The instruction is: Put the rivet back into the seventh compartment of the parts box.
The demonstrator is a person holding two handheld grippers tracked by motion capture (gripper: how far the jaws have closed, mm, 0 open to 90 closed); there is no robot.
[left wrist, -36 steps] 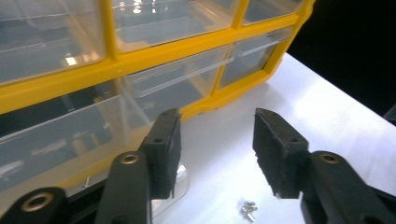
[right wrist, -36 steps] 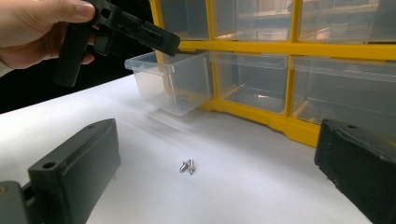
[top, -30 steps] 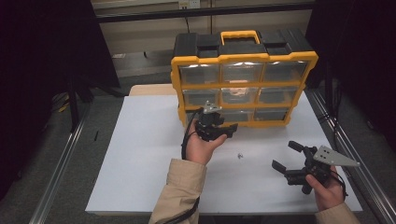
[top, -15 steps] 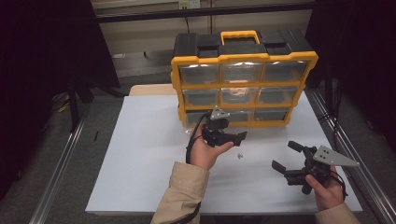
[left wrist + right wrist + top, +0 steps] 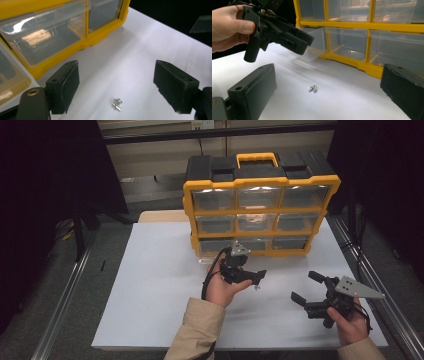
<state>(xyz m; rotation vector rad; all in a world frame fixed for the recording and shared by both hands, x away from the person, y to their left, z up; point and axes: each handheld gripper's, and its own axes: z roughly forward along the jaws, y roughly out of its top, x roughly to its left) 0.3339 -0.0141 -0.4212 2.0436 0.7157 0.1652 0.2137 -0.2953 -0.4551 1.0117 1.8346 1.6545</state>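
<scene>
- Our left tool (image 5: pixel 252 279) hovers with jaws spread wide, just opened further, nothing between them.
- The screws (image 5: pixel 116 104) lie on the white bench (image 5: pixel 150 285), at six o'clock from the yellow organizer (image 5: pixel 260 215).
- Our right tool (image 5: pixel 311 292), at three o'clock, gapes too, empty.

A big yellow plastic box with clear little drawers (image 5: pixel 260 215) stands on the white table (image 5: pixel 150 290). It has a black top and a yellow handle (image 5: pixel 256 157). One bottom drawer sticks out a bit.
</scene>
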